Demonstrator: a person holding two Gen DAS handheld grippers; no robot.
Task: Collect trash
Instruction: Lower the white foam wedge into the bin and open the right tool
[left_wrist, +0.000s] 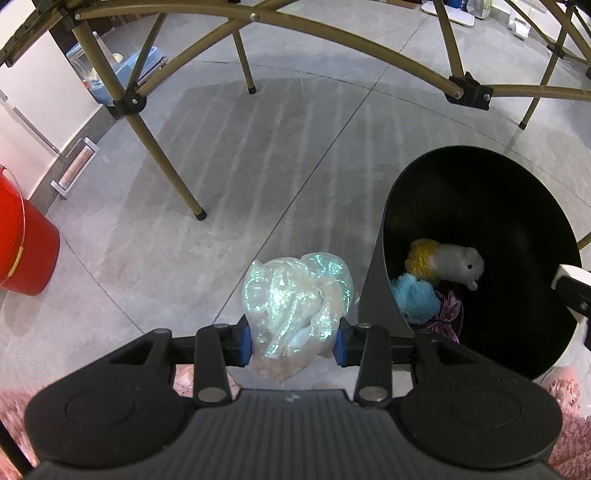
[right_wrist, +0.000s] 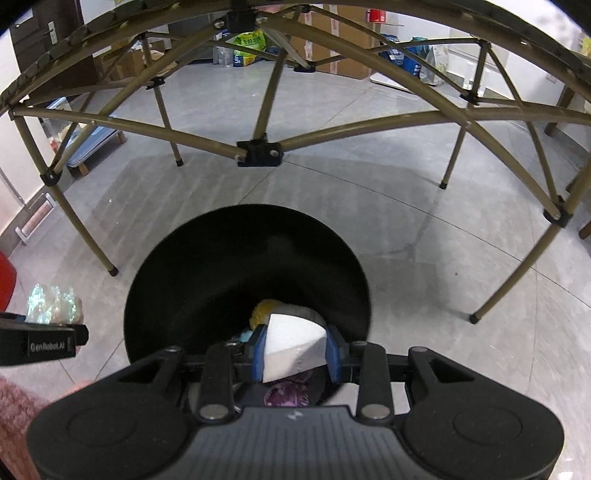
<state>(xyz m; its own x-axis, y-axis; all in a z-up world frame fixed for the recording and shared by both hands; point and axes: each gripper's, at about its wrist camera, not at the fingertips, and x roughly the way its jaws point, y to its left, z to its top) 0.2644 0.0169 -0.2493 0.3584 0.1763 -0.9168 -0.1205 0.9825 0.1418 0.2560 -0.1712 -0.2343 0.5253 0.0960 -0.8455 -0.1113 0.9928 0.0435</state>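
Honestly looking easy | left gripper (left_wrist: 291, 341) is pinching a crinkly plastic wad (left_wrist: 295, 295) just beside the black bin (left_wrist: 373, 291) | right gripper (right_wrist: 294, 352) is squeezing a white foam wedge (right_wrist: 291, 345) over the bin's mouth | both probably light, squashy; mid-body grips should be holding.

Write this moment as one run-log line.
left tool: holds wrapper, beside bin | right tool: holds foam over bin

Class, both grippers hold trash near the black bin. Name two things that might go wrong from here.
1. The left gripper holds the crumpled iridescent wrapper beside the black bin, over the floor; released here, it would miss.
2. The white foam wedge in the right gripper might land on the bin's near rim.
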